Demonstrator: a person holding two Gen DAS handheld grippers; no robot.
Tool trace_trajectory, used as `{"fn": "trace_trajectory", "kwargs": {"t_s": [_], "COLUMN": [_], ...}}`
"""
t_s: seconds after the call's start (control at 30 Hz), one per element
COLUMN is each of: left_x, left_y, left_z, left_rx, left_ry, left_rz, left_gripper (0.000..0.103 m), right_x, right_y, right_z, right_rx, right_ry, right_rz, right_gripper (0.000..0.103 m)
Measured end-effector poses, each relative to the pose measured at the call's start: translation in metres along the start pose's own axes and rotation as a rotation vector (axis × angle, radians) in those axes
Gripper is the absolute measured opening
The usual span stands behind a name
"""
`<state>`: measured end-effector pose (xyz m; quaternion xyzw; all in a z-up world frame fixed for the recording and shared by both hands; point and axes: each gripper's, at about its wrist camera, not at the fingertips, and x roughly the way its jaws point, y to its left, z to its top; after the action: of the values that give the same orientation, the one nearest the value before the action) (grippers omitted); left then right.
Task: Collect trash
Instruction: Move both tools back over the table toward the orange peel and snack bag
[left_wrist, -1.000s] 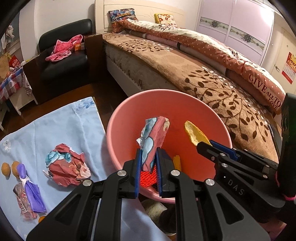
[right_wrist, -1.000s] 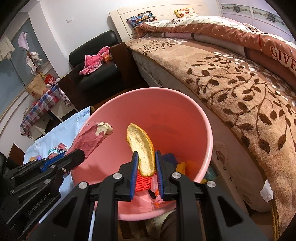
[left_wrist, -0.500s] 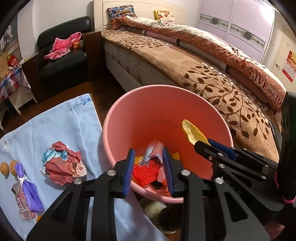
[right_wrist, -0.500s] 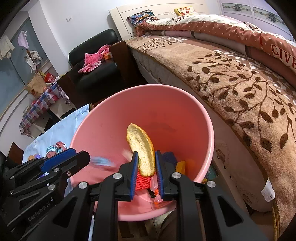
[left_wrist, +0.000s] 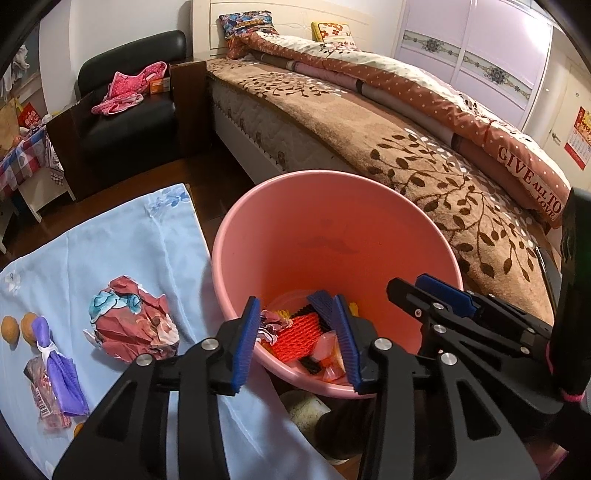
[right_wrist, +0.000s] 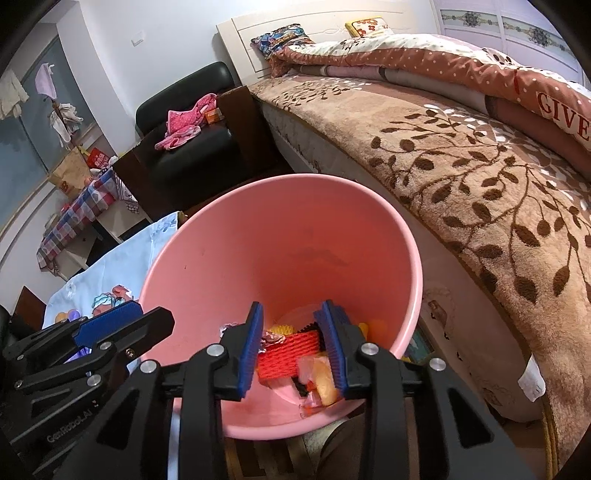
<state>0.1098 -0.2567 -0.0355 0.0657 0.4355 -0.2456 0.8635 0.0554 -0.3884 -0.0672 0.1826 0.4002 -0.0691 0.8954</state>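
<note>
Pink plastic forms the bucket (left_wrist: 236, 254), which stands at frame centre in both wrist views, just beside the bed (left_wrist: 406, 147) with its brown leaf-patterned cover. Collected trash lies at the bucket bottom: a red mesh sleeve (left_wrist: 301, 332), a crumpled wrapper (left_wrist: 271, 321) and a yellowish piece (right_wrist: 327, 382) among other bits.

Left gripper (left_wrist: 299, 345): positioned over the near rim of the bucket, lower centre of its own view. Its jaws have just been opening and now stand wide apart; no pad presses on anything, and the trash seen between them lies below in the bucket.

Right gripper (right_wrist: 293, 345): positioned over the same rim, appearing at lower right of the left wrist view. Its jaws have just been opening; they stand apart with nothing clamped between the blue pads.

Remaining trash lies on the light blue cloth (left_wrist: 129, 240) at lower left of the left wrist view: a crumpled red-and-teal paper ball (left_wrist: 131, 328) near the bucket wall, a purple wrapper (left_wrist: 61, 369) lying over a clear packet, and two small orange round items (left_wrist: 18, 328) at the left edge.

Surroundings: a black armchair (left_wrist: 129, 110) at upper left carries pink clothing (left_wrist: 129, 88). Nothing lies between the cloth items and the bucket except the bucket wall itself.
</note>
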Motion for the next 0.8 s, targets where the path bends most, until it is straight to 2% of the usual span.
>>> {"fn": "trace_trajectory", "kwargs": {"t_s": [0.47, 0.8], "left_x": [-0.024, -0.047], "left_y": [0.011, 0.031], "left_z": [-0.005, -0.015], "left_rx": [-0.028, -0.068], "left_ry": [-0.031, -0.053], "left_rz": [-0.003, 0.022], "left_gripper": [0.041, 0.041], "right_x": [-0.016, -0.027], "right_y": [0.015, 0.035], "right_z": [-0.004, -0.008], "right_rx": [-0.035, -0.079], "right_ry": [-0.012, -0.02], "right_rz": [0.027, 0.071], "right_gripper": [0.032, 0.032]}}
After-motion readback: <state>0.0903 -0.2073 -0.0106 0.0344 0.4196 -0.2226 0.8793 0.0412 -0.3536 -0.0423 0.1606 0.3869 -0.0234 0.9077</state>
